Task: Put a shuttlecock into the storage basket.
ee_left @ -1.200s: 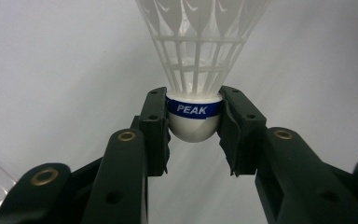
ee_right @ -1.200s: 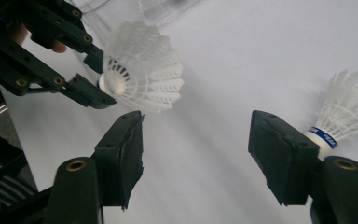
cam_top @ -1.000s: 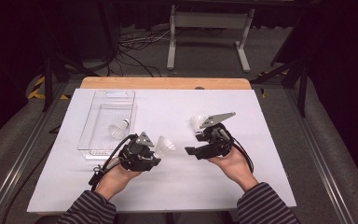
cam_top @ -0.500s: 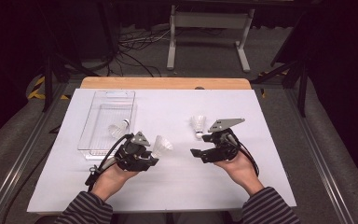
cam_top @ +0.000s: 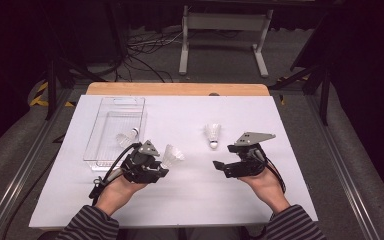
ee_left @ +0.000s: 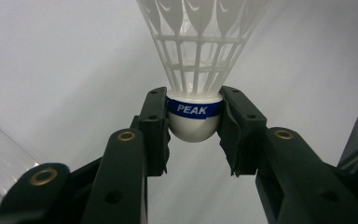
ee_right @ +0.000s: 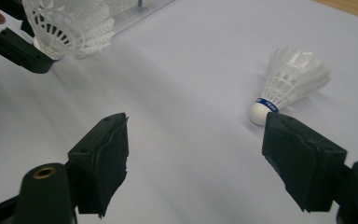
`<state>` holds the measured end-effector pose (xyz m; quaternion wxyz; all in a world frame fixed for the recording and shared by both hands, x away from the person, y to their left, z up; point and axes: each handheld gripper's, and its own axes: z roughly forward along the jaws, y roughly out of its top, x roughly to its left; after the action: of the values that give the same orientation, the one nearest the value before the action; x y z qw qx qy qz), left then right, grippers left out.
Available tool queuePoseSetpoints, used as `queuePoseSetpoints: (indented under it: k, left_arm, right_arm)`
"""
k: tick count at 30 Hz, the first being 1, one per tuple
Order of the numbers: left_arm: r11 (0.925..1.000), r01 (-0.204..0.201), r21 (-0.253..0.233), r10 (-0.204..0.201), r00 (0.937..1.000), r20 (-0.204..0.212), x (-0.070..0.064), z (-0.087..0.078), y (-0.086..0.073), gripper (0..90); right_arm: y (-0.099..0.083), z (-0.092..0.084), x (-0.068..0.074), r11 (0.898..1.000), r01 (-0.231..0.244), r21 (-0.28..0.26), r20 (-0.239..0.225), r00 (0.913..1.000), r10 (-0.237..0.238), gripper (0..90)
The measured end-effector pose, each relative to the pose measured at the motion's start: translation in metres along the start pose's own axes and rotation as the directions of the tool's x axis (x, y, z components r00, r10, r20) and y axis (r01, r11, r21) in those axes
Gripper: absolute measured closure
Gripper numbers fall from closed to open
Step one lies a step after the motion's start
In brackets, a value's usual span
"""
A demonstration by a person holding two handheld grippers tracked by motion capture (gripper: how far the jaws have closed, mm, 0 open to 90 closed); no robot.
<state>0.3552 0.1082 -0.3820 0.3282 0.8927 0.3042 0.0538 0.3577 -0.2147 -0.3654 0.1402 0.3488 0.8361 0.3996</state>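
White tabletop (cam_top: 180, 200): left hand-held gripper (cam_top: 156, 161) clamps a shuttlecock (ee_left: 193, 70); right hand-held gripper (cam_top: 219, 165), jaws just widening, holds nothing.

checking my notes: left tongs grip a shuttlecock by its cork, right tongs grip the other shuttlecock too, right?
Not quite. The right tongs are open with nothing between them; the right gripper view shows the other shuttlecock lying on the table. The left tongs do grip a shuttlecock by its cork.

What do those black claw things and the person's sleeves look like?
Each gripper, left and right, is black with two chunky jaws, brass-coloured rivets and a black cable trailing behind. A grey three-cornered plate sits on top. The sleeves are dark with thin stripes.
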Motion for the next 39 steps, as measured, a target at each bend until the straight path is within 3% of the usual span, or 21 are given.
queuePoseSetpoints:
  k: [16,39]
  left_arm:
    - [0.9995,0.023,-0.022,-0.023,0.9997,0.002,0.005,-0.012,0.0,64.9]
    - [0.9964,0.064,-0.057,-0.065,0.9977,-0.019,0.014,-0.032,0.002,64.9]
  right_arm:
    - [-0.023,-0.015,-0.007,0.998,0.007,-0.059,0.035,0.9994,-0.005,22.2]
    - [-0.066,-0.03,-0.023,0.993,-0.046,-0.11,0.092,0.9941,0.057,19.3]
